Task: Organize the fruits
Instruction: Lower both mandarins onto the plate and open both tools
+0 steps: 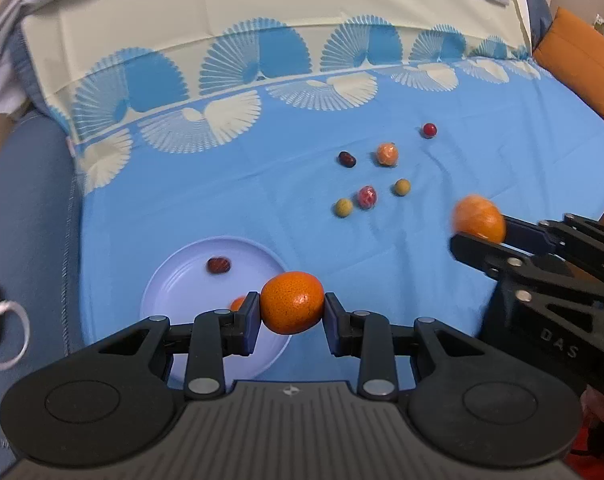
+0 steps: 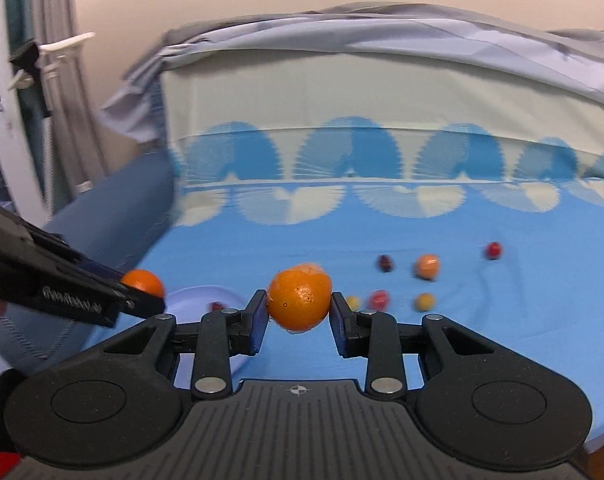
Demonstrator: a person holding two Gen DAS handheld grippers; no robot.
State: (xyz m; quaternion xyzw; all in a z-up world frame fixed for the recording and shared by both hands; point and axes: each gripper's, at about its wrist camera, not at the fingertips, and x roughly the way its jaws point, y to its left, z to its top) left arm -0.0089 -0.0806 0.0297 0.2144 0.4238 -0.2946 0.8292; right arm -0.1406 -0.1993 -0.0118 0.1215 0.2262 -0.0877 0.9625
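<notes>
My left gripper (image 1: pixel 292 316) is shut on an orange tangerine (image 1: pixel 292 302) and holds it above the right rim of a pale lilac plate (image 1: pixel 174 280). The plate holds a dark red date (image 1: pixel 219 265) and a small orange fruit (image 1: pixel 238 303), partly hidden by a finger. My right gripper (image 2: pixel 298 314) is shut on a second tangerine (image 2: pixel 299 300), held above the blue cloth; it shows at the right of the left wrist view (image 1: pixel 479 219). Several small fruits lie loose on the cloth: a wrapped orange one (image 1: pixel 387 154), a dark date (image 1: pixel 347 159), a red cherry (image 1: pixel 429 130), two yellow-green ones (image 1: pixel 343 207).
A blue tablecloth (image 1: pixel 222 200) with a cream fan-pattern border covers the surface. An orange cushion (image 1: pixel 582 64) lies at the far right. A white cable (image 1: pixel 10 332) lies on the blue sofa arm at the left. A draped grey sheet (image 2: pixel 342 32) stands behind.
</notes>
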